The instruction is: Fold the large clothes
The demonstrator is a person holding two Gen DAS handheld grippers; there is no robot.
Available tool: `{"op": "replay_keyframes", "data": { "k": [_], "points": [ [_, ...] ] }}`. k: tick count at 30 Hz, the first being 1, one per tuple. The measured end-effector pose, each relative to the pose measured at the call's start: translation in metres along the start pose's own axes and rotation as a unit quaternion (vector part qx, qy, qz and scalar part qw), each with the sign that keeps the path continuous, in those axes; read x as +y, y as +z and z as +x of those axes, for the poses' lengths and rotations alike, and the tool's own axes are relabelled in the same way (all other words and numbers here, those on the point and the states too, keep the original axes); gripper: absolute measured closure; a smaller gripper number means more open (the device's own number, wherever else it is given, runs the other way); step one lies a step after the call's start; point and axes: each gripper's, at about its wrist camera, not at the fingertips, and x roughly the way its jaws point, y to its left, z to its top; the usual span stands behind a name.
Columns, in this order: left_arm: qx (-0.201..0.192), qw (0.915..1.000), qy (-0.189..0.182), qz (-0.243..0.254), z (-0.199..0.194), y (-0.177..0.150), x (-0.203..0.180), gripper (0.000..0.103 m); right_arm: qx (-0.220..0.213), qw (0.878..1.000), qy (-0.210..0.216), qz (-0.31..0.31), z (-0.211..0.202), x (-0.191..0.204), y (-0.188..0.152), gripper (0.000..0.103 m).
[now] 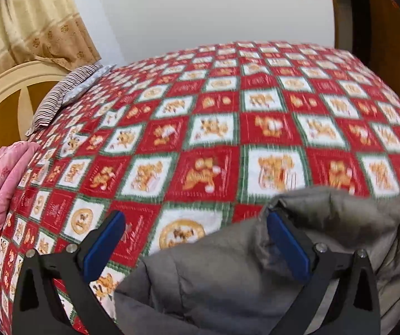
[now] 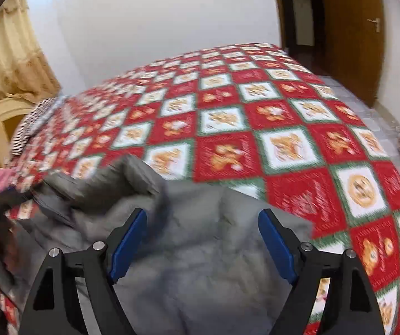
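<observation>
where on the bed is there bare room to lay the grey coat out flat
The wide middle of the checked bedspread, beyond the grey coat, is bare. The left edge is crowded: striped pillow and pink quilt.

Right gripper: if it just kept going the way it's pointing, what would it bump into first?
Most likely the grey padded jacket. The right gripper is open, nothing between its pads, and the jacket fills the view ahead; the red patterned bedspread lies beyond. Depth is hard to judge.

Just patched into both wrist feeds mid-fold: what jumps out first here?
The red, white and green checked bedspread fills both views across the bed. A grey padded coat lies bunched on its near edge, under the open right gripper and beside the open left gripper. A striped pillow sits far left.
</observation>
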Motion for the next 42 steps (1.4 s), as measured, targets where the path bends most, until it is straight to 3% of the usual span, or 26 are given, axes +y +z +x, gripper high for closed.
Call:
{"op": "replay_keyframes", "data": {
  "k": [5, 6, 7, 10, 16, 20, 22, 25, 27, 31, 32, 37, 40, 42],
  "points": [
    [0.019, 0.9986, 0.008, 0.048, 0.004, -0.025, -0.012, 0.000, 0.059, 0.998, 0.022, 0.018, 0.041, 0.017, 0.012, 0.023],
    [0.019, 0.9974, 0.020, 0.067, 0.005, -0.030, -0.015, 0.000, 0.079, 0.997, 0.009, 0.005, 0.049, 0.021, 0.009, 0.048],
    [0.018, 0.9966, 0.024, 0.077, 0.004, -0.033, -0.016, 0.000, 0.094, 0.995, -0.007, -0.009, 0.057, 0.024, 0.006, 0.092],
    [0.012, 0.9973, 0.017, 0.070, -0.004, -0.034, -0.004, 0.000, 0.094, 0.994, -0.039, -0.046, 0.053, 0.029, -0.010, 0.096],
    [-0.066, 0.9974, -0.028, -0.005, -0.053, -0.003, 0.027, 0.000, 0.070, 0.991, -0.066, -0.094, 0.037, 0.019, -0.028, 0.097],
    [-0.058, 0.9968, -0.046, -0.030, -0.042, 0.030, 0.011, 0.000, 0.061, 0.988, -0.082, -0.113, 0.041, 0.022, -0.034, 0.097],
    [-0.050, 0.9983, -0.026, -0.015, -0.024, 0.035, -0.009, 0.000, 0.058, 0.988, -0.084, -0.116, 0.041, 0.023, -0.036, 0.097],
    [-0.024, 0.9996, -0.001, 0.012, 0.001, 0.022, -0.025, 0.000, 0.058, 0.988, -0.081, -0.117, 0.037, 0.016, -0.041, 0.097],
    [-0.005, 0.9997, -0.010, 0.023, 0.006, 0.005, -0.027, 0.000, 0.057, 0.989, -0.075, -0.116, 0.036, 0.011, -0.043, 0.097],
    [-0.007, 0.9973, 0.011, 0.072, 0.004, -0.033, -0.038, 0.000, 0.049, 0.992, -0.053, -0.099, 0.026, 0.007, -0.042, 0.096],
    [-0.013, 0.9965, 0.018, 0.081, 0.002, -0.036, -0.040, 0.000, 0.042, 0.995, -0.044, -0.083, 0.018, 0.005, -0.040, 0.094],
    [-0.016, 0.9967, 0.022, 0.076, 0.004, -0.038, -0.042, 0.000, -0.032, 0.997, -0.063, -0.035, -0.033, 0.006, -0.032, 0.062],
    [-0.020, 0.9967, 0.023, 0.075, 0.008, -0.042, -0.042, 0.000, -0.078, 0.995, -0.058, -0.025, -0.053, 0.023, -0.015, 0.060],
    [-0.022, 0.9967, 0.024, 0.074, 0.007, -0.043, -0.042, 0.000, -0.078, 0.995, -0.047, -0.044, -0.044, 0.040, -0.005, 0.060]
  ]
}}
